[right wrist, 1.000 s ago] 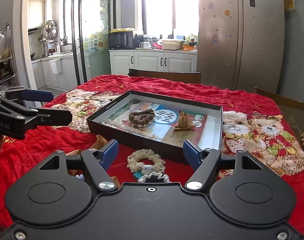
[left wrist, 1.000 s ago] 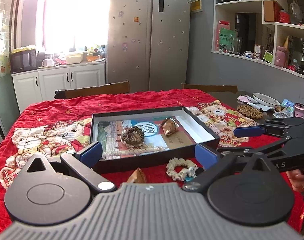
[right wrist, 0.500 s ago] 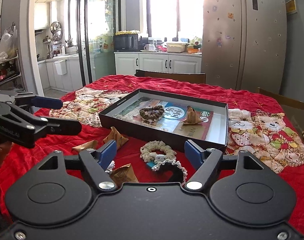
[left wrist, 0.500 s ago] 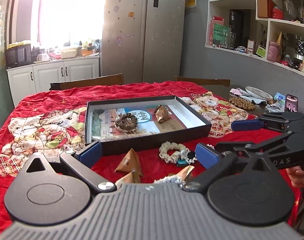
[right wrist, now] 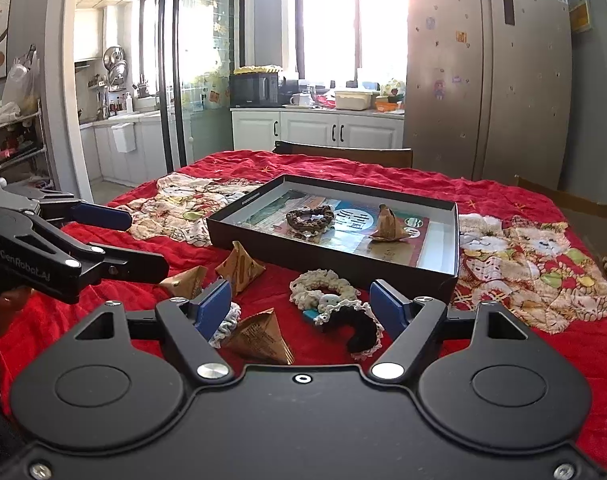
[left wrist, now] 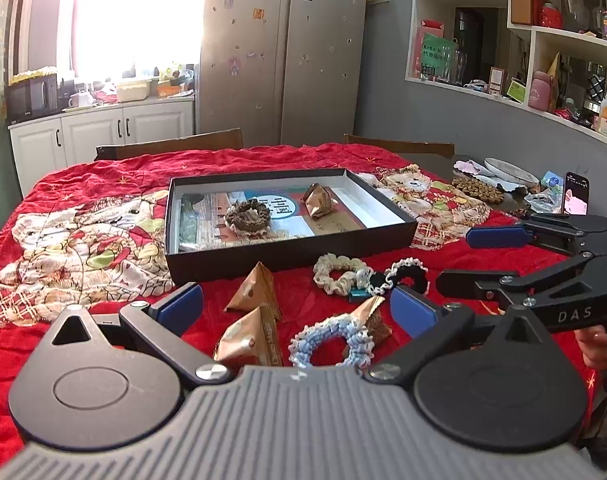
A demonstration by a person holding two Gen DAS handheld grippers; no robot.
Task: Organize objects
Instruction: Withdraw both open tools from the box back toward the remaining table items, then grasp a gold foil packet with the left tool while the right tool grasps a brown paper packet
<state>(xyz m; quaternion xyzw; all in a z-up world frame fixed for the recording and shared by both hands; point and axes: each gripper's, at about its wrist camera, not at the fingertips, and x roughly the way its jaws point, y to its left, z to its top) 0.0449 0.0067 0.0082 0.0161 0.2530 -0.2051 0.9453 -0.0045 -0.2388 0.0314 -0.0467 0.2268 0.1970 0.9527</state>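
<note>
A shallow black box (left wrist: 291, 254) lies on the red cloth, holding a brown scrunchie (left wrist: 247, 216) and one brown pyramid packet (left wrist: 317, 200). In front of it lie a cream scrunchie (left wrist: 337, 272), a black-and-white scrunchie (left wrist: 403, 280), a blue-white scrunchie (left wrist: 329, 340) and three more packets (left wrist: 255, 292). My left gripper (left wrist: 297, 306) hovers open over the near packets and the blue-white scrunchie. My right gripper (right wrist: 301, 304) is open above the black-and-white scrunchie (right wrist: 355, 320) and a packet (right wrist: 261, 338). Neither holds anything. Each gripper shows in the other's view, the right gripper (left wrist: 475, 260) and the left gripper (right wrist: 131, 240).
The red patterned cloth (left wrist: 83, 240) covers the table. At the far right edge stand a phone (left wrist: 575, 194), a plate (left wrist: 511, 170) and a beaded mat (left wrist: 477, 190). Wooden chair backs (left wrist: 171, 146) line the far side, with a fridge (left wrist: 287, 52) behind.
Both grippers have drawn back from the box toward the near table edge. The loose packets and scrunchies in front of the box have come fully into view between the fingers.
</note>
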